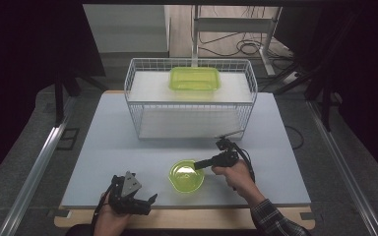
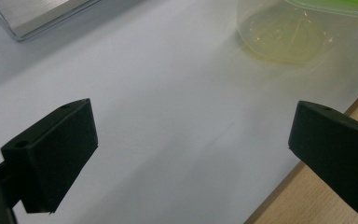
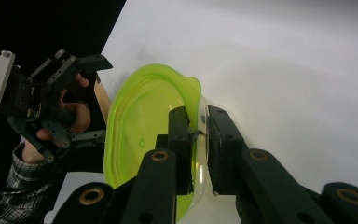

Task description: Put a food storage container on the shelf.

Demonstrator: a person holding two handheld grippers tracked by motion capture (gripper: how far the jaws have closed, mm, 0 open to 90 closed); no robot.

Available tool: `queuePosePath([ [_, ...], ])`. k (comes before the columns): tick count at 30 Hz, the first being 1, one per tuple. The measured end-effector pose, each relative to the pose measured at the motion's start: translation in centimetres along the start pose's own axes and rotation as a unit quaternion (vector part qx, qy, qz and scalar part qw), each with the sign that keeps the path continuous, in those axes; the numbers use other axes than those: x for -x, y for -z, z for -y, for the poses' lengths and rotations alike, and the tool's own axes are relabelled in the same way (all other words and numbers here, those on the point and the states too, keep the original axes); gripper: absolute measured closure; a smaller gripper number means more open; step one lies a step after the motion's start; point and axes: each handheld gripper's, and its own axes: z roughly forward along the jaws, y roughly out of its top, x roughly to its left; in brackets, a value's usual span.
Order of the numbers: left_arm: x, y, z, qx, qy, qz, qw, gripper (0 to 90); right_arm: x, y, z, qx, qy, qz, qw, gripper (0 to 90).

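A round yellow-green translucent bowl (image 1: 186, 175) sits near the front of the pale table (image 1: 128, 142). My right gripper (image 1: 197, 165) is shut on the bowl's right rim, one jaw inside and one outside; in the right gripper view the bowl (image 3: 140, 135) rim passes between the two black jaws of the right gripper (image 3: 202, 140). My left gripper (image 1: 150, 199) rests open at the table's front edge, left of the bowl. In the left gripper view the left gripper (image 2: 191, 144) has its jaws wide apart over bare table, with the bowl (image 2: 284, 37) ahead at upper right.
A white wire basket rack (image 1: 191, 101) stands at the back of the table, with a green rectangular container (image 1: 195, 78) on its top shelf. The wooden table edge (image 1: 187, 219) runs along the front. Cables and a metal stand (image 1: 236, 29) lie beyond the table.
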Motion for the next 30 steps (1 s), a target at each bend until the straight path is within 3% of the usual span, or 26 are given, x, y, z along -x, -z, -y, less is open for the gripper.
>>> queuePosePath([
  [11,0.0,0.0,0.0,0.001,0.001,-0.001,1.0000,0.9,-1.5,2.1,-0.3,0.038,0.020,0.007,0.9991,81.1],
  [30,0.0,0.0,0.0,0.001,0.000,-0.001,1.0000,0.9,-3.0,6.0,-1.5,0.090,0.021,-0.002,0.9957,81.2],
])
